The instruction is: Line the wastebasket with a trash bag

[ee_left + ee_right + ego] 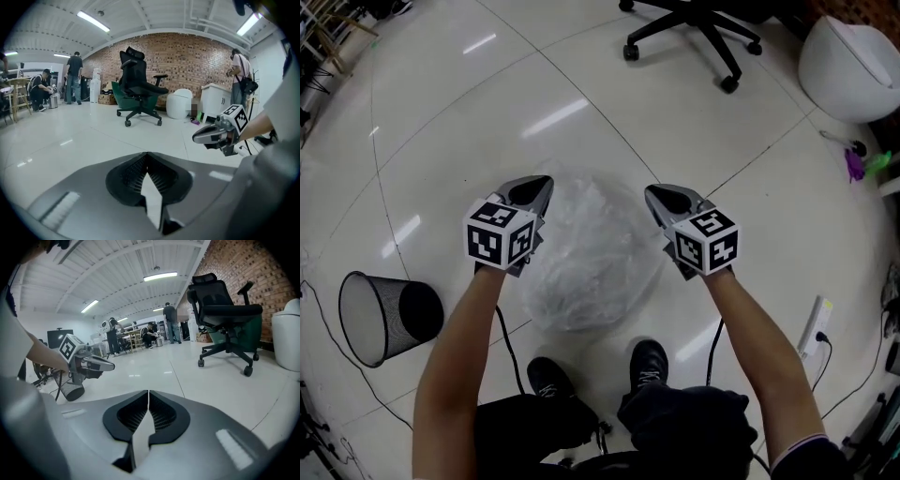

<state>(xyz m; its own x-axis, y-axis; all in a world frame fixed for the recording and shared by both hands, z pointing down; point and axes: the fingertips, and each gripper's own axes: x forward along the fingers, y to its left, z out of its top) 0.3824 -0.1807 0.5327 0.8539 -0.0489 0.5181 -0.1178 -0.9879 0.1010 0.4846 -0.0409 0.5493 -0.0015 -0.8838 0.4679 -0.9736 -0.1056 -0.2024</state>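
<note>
A clear, puffed-out trash bag (586, 253) hangs between my two grippers above the white floor. My left gripper (539, 189) is shut on the bag's left edge and my right gripper (659, 197) on its right edge. The black mesh wastebasket (384, 317) lies on its side on the floor to my left, its opening facing left. In the left gripper view the jaws (147, 171) meet on a pale strip of film, and the right gripper (216, 134) shows opposite. The right gripper view has its jaws (148, 413) shut likewise, with the left gripper (91, 364) and the wastebasket (70, 391) beyond.
A black office chair (694, 33) stands ahead, with a white rounded bin (853, 66) at the far right. A power strip (816, 323) and cables lie right of my shoes (647, 361). Several people stand or sit far off (72, 77).
</note>
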